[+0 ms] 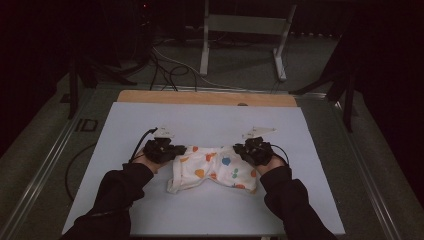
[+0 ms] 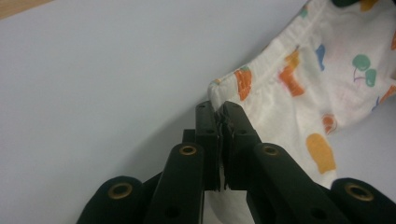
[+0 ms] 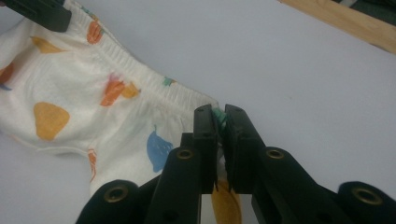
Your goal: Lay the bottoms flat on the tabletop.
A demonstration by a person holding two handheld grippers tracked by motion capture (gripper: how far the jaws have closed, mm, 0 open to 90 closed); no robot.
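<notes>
White printed shorts (image 1: 214, 169) mid-mat (image 1: 150, 120), waistband corners clamped by left gripper (image 2: 219, 122) and right gripper (image 3: 219, 122). Probably pulling taut between them for smoothing or folding.

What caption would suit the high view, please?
Both tools, left and right, pinch the waistband corners of fruit-print shorts on a white board.
</notes>
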